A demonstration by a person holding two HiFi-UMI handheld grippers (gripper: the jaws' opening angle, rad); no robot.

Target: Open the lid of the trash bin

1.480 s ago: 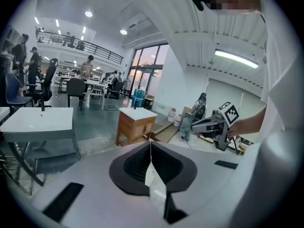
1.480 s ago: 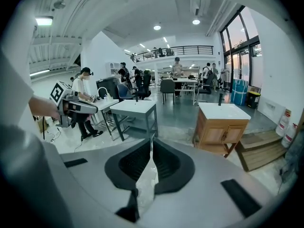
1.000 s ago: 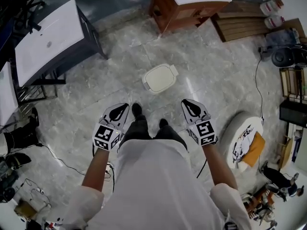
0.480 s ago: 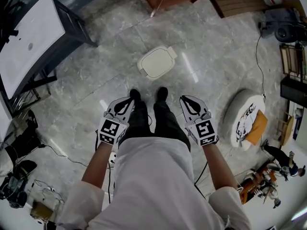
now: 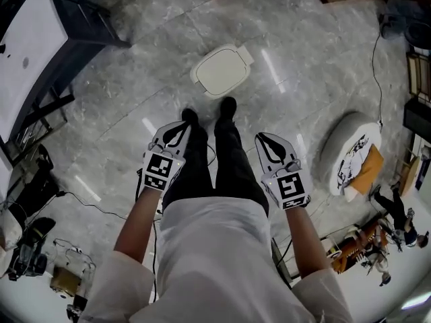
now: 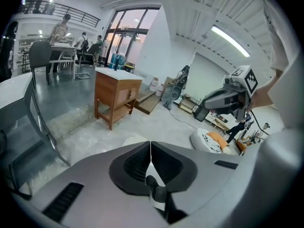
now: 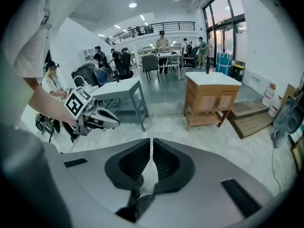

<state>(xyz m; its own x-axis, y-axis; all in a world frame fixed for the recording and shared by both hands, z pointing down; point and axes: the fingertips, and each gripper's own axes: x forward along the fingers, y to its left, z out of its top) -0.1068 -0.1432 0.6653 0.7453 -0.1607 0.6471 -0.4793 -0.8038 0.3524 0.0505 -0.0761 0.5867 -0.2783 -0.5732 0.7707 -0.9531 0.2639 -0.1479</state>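
Left gripper (image 5: 179, 132) and right gripper (image 5: 267, 141) both pressed together, empty, angled down either side of the legs (image 5: 214, 163). Likely an approach pose, nothing to carry. Bin (image 5: 196, 79) is ahead of and between them, well apart, with lid (image 5: 221, 70) down, untouched.

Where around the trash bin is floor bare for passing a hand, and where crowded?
Bare floor lies left of the trash bin, toward the table, and right of it, toward the round cushion. The bin's near side is tight: the person's shoes stand just short of it. Cables and gear crowd the lower left.
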